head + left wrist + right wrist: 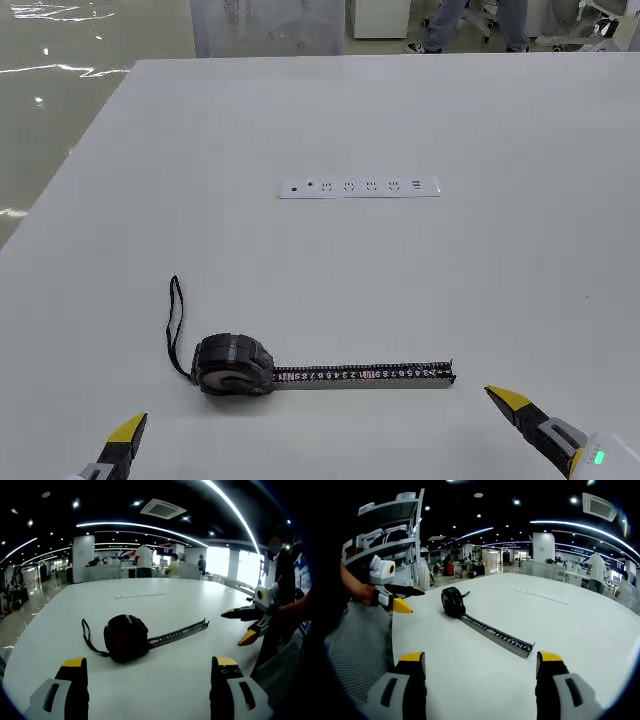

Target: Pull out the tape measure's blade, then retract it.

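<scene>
- While lying flat on the white table (420, 280), the tape measure (232, 364) has its blade (365, 374) drawn out to the right in the head view. Its wrist strap (175, 318) loops off the case's far side. The left gripper (125, 432) and right gripper (515, 403) sit at the lower corners, apart from it. A power strip (358, 187) lies farther back.
- Left gripper view: its own jaws stand wide apart with nothing between them. The case rests on the table ahead, untouched. The right gripper, seen at right, is likewise spread and empty.
- Right gripper view: its own jaws are wide and empty. The blade's end hook (529, 649) lies near ahead, not touching.
</scene>
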Demonstrator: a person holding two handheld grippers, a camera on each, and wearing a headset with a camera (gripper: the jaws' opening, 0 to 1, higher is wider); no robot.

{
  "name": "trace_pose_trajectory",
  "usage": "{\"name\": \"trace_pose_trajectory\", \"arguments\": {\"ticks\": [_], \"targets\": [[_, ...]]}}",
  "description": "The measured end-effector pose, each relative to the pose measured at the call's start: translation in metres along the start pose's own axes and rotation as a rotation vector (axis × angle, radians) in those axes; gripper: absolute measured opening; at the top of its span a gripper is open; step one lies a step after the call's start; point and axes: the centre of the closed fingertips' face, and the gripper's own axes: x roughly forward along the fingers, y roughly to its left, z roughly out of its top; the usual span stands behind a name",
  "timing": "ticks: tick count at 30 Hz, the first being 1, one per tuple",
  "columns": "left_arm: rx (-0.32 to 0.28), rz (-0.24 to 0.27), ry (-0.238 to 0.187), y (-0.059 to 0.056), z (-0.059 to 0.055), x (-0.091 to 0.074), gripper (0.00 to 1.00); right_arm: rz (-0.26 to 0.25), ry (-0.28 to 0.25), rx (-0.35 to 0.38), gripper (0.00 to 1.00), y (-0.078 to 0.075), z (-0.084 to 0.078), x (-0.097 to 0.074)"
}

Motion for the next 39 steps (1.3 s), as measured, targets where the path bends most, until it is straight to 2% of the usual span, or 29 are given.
{"name": "trace_pose_trajectory", "arguments": {"ticks": [5, 14, 22, 30, 39], "targets": [[-0.032, 0.023, 0.001, 0.003, -0.001, 0.005, 1.00, 0.014, 0.011, -0.014, 0.84, -0.008, -0.002, 0.003], [-0.022, 0.075, 0.015, 0.007, -0.001, 0.013, 1.00, 0.032, 0.029, -0.033, 0.69, -0.027, -0.009, 0.008], [-0.044, 0.109, 0.028, 0.012, -0.001, 0.023, 1.00, 0.054, 0.045, -0.060, 0.57, -0.039, -0.012, 0.014], [-0.059, 0.163, 0.028, 0.023, 0.004, 0.036, 0.98, 0.070, 0.053, -0.088, 0.49, -0.055, -0.011, 0.024], [-0.079, 0.195, 0.028, 0.029, 0.010, 0.050, 0.96, 0.107, 0.085, -0.132, 0.43, -0.069, -0.013, 0.032]]}}
